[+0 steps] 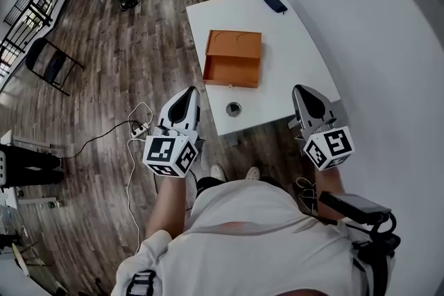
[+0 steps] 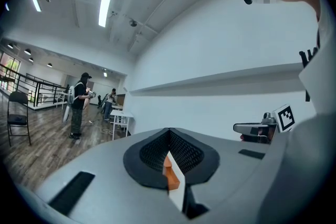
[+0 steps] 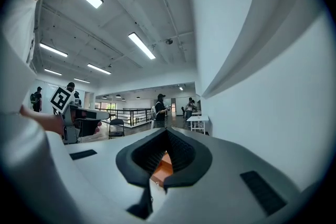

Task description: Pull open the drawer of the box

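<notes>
Spanning the view is a brown wood-plank floor. White table, smooth, with rounded corners. Orange box mid-table: flat, matte, rectangular, two round recesses on top. Its shallow drawer stands out on the near side, with a small knob in front. Left gripper and right gripper have grey shells and black ribbed pads. Both hover off the table's near edge, well apart from the box, jaws closed tip to tip and empty.

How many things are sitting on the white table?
2. The orange box sits in the middle of the table; a small dark object lies near the far corner. Nothing seems hidden.
</notes>
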A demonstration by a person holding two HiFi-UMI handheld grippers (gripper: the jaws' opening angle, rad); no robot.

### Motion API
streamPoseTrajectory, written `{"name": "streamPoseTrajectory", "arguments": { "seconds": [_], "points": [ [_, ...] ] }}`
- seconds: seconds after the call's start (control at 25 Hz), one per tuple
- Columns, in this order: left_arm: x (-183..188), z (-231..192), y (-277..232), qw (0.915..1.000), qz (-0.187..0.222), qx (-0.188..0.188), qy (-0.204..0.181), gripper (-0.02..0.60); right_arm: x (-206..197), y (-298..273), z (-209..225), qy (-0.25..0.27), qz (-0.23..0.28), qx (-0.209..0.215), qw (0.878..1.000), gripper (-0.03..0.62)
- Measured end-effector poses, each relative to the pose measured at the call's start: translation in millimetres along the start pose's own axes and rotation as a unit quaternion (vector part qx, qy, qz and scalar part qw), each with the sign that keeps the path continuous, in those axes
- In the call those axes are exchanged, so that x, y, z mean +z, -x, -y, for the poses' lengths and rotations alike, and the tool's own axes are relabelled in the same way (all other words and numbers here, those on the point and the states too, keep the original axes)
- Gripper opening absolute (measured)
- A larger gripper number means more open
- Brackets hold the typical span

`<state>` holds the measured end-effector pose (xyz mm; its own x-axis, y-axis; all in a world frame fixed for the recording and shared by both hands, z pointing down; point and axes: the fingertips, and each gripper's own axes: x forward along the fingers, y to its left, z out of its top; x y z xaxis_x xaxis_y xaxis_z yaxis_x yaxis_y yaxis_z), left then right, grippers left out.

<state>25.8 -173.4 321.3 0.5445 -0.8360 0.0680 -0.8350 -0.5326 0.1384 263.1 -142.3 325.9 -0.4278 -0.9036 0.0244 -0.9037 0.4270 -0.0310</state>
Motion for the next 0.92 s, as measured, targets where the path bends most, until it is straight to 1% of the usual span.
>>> {"name": "streamPoseTrajectory", "arguments": {
  "seconds": [0.2, 0.64, 0.92],
  "points": [
    [-4, 0, 5, 0.9999, -0.001, -0.003, -0.011, 0.012, 4, 7, -6, 0.002, 0.008, -0.007, 1.0, 0.003],
    [0, -16, 5, 0.9999, 0.0, -0.015, 0.008, 0.012, 10, -6, -24, 0.011, -0.001, -0.003, 1.0, 0.003],
    [2, -18, 10, 0.9997, 0.004, -0.025, 0.001, 0.012, 3, -8, -38, 0.013, -0.008, -0.003, 1.0, 0.003]
  ]
}}
